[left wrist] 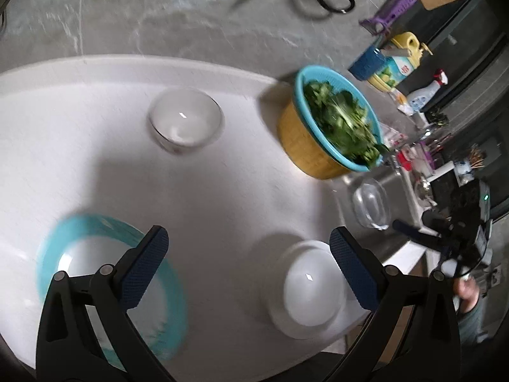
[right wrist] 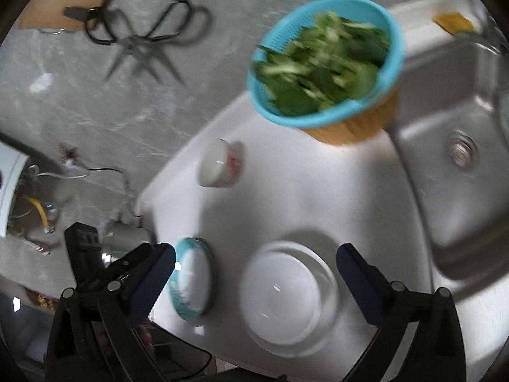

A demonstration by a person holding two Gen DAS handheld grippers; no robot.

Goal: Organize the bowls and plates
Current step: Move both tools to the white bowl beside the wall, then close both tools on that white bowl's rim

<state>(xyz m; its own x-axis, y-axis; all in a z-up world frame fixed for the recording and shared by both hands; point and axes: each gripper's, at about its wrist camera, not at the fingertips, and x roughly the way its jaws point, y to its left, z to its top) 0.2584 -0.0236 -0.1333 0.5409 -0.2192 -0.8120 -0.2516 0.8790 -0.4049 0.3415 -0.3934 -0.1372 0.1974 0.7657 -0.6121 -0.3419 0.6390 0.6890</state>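
On the white board (left wrist: 222, 191) sit a small white bowl with red print (left wrist: 186, 121), a teal-rimmed plate (left wrist: 108, 286), and a white bowl resting on a white plate (left wrist: 310, 289). My left gripper (left wrist: 248, 264) is open and empty above the board, between the teal plate and the white bowl. In the right wrist view the white bowl on its plate (right wrist: 286, 296) lies between my open right gripper's (right wrist: 256, 280) fingers, below them. The teal plate (right wrist: 191, 281) is by the left finger. The small bowl (right wrist: 219, 165) is farther off.
A blue colander of greens in a yellow basin (left wrist: 334, 127) stands at the board's far edge, also in the right wrist view (right wrist: 324, 67). A steel sink (right wrist: 445, 159) lies to the right. Scissors (right wrist: 143, 41) lie on the grey counter. Bottles and clutter (left wrist: 407, 63) line the back.
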